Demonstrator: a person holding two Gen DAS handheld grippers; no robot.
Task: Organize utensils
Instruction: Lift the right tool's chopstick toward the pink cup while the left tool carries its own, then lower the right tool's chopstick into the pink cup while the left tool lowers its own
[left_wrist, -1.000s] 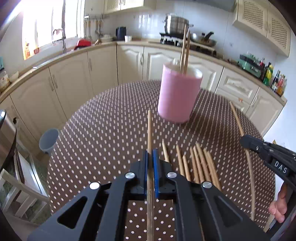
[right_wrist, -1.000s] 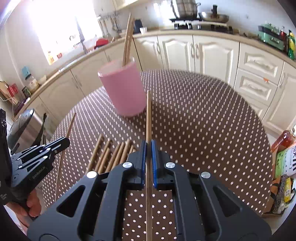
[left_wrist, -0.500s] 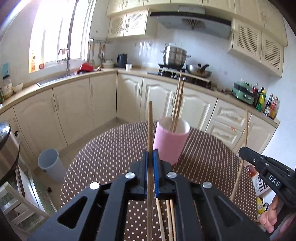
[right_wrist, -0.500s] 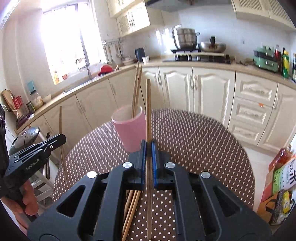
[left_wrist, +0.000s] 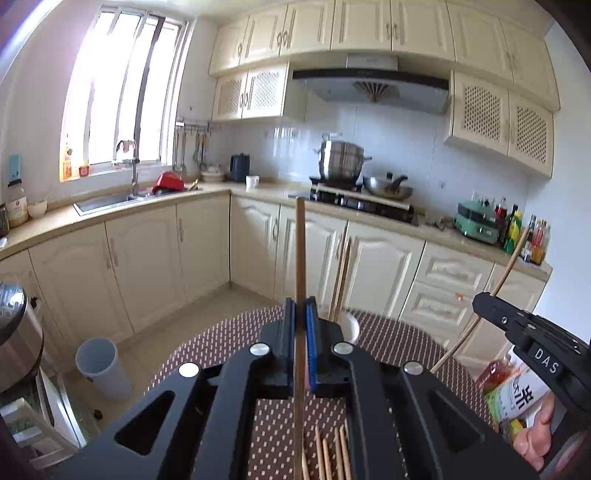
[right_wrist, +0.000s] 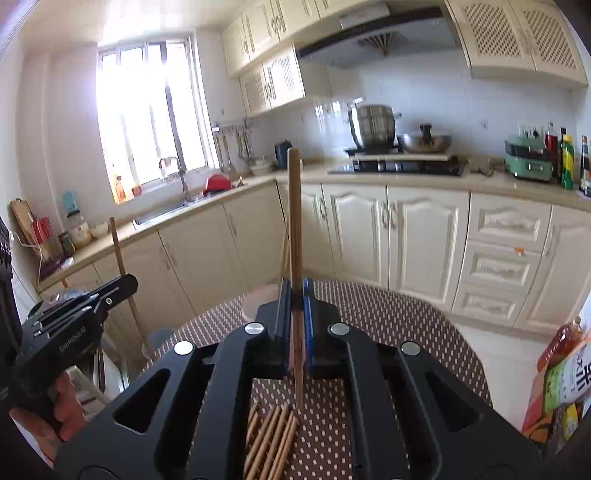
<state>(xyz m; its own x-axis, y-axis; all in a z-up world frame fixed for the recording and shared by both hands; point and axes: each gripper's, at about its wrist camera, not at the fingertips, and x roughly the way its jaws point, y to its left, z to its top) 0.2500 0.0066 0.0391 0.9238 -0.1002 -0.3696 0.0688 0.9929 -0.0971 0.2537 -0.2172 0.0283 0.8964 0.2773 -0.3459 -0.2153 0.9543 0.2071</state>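
Two chopsticks up, cup nearly hidden.

Below me the tabletop carries the cup behind my left gripper, spare sticks nearer. Both grippers' fingers are clamped tight, left on its chopstick, right gripper on its own. I judge either long stick could swing, miss the rim or tip the cup.

Bright daylight glares through the window; fisheye edges bend, darken.
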